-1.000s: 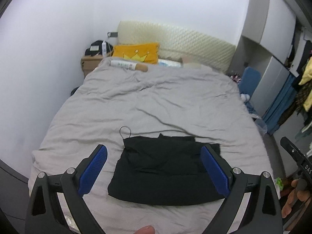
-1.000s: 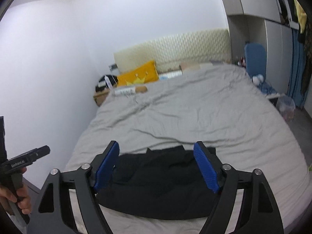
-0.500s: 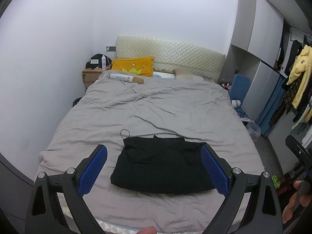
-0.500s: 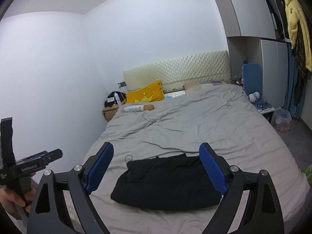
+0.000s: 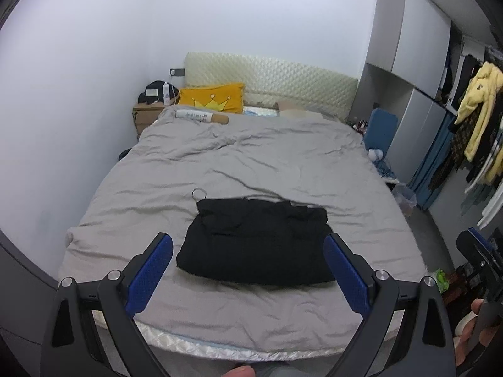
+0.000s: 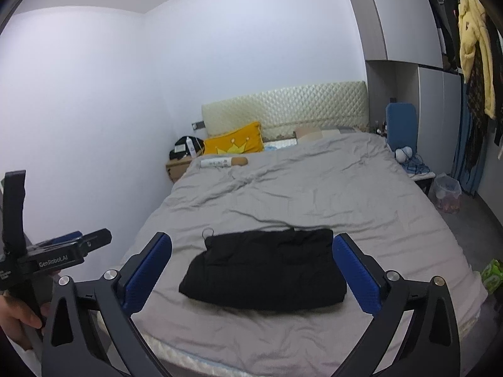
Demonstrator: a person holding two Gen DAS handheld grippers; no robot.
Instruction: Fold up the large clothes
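A black garment [image 5: 256,240] lies folded into a flat rectangle near the foot of the bed [image 5: 251,157], on the grey cover; it also shows in the right wrist view [image 6: 265,268]. A thin strap loop [image 5: 199,193] sticks out at its far left corner. My left gripper [image 5: 248,270] is open and empty, held back from the bed's foot edge, its blue pads either side of the garment in the image. My right gripper [image 6: 251,273] is open and empty, likewise held back over the foot edge.
A yellow crown pillow [image 5: 212,98], a rolled item [image 5: 201,116] and a padded headboard [image 5: 270,81] are at the far end. A nightstand [image 5: 147,116] stands at the back left. Wardrobes and hanging clothes [image 5: 478,119] line the right side, with a bin [image 6: 446,193] on the floor.
Both grippers have pulled back and up from the garment, so the whole bed and its foot edge now show. The garment has not moved.
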